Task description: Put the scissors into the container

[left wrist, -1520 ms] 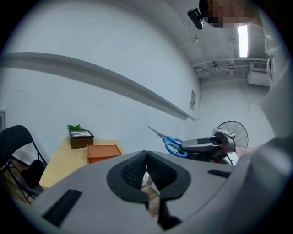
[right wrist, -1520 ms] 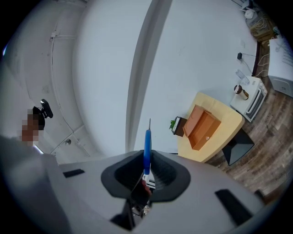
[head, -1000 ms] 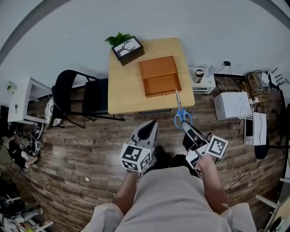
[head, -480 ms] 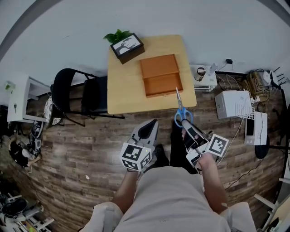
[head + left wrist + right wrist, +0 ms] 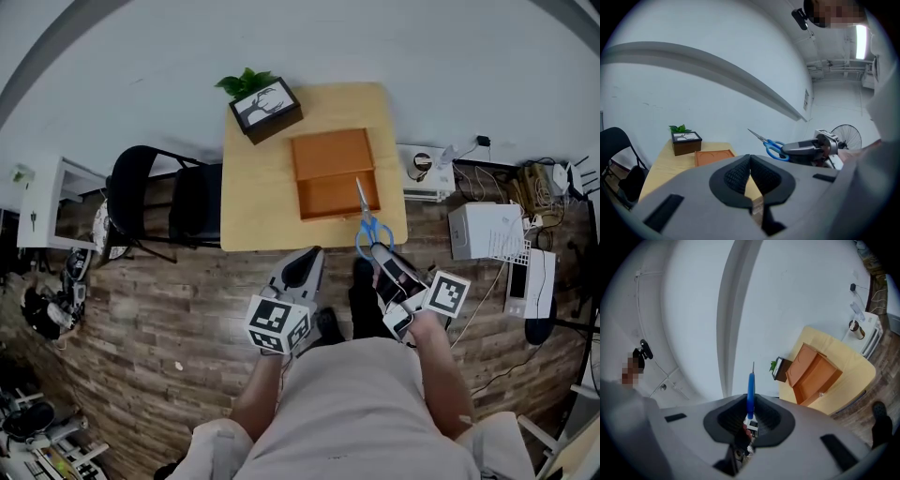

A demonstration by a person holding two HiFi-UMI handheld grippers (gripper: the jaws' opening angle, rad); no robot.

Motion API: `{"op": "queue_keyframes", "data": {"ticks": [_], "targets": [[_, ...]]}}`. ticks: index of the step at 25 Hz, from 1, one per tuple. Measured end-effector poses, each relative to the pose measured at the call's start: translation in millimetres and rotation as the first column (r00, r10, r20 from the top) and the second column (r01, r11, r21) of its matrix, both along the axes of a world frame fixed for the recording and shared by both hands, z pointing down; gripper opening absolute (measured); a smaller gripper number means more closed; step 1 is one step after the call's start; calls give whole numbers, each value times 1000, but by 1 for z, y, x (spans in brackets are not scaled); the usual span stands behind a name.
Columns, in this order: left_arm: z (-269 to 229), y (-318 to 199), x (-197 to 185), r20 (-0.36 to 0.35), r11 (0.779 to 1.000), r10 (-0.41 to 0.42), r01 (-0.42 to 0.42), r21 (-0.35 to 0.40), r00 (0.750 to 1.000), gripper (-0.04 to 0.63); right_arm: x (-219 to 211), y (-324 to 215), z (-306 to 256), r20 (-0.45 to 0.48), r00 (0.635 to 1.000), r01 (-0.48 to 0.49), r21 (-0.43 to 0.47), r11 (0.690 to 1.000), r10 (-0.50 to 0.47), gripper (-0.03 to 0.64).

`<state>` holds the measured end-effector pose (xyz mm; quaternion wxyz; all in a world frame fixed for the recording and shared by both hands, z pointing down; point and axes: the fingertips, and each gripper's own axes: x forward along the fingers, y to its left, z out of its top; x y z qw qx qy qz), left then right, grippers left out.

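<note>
Clamping the blue-handled steel scissors (image 5: 368, 217) by their handles, the right gripper (image 5: 384, 258) holds them over the light wooden tabletop's (image 5: 258, 197) near right corner. The blades point away, and their tips overlap the orange wooden container's (image 5: 328, 155) near half. The left gripper (image 5: 302, 269), jaws together on nothing, hangs short of the near edge. The right gripper view shows the scissors edge-on, the left gripper view side-on.

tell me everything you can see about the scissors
The scissors have blue plastic-looking loop handles and silvery blades, closed together. The right gripper is shut on the handles, holding them in the air, blades pointing forward; in the head view the tips overlap the near half of the orange container. Nothing else touches them.
</note>
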<state>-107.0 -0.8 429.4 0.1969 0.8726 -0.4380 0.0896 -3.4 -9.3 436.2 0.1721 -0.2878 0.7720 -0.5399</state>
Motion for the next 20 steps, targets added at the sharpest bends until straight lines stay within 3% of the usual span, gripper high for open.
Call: {"op": "queue_keyframes", "data": {"ticks": [12, 20], "targets": [[6, -77, 16, 29, 995, -96, 97, -30, 995, 8, 9, -90, 22, -21, 989, 147, -23, 989, -147, 41], [12, -100, 28, 41, 981, -187, 188, -42, 982, 8, 16, -120, 48, -64, 956, 286, -34, 958, -288, 41]]}}
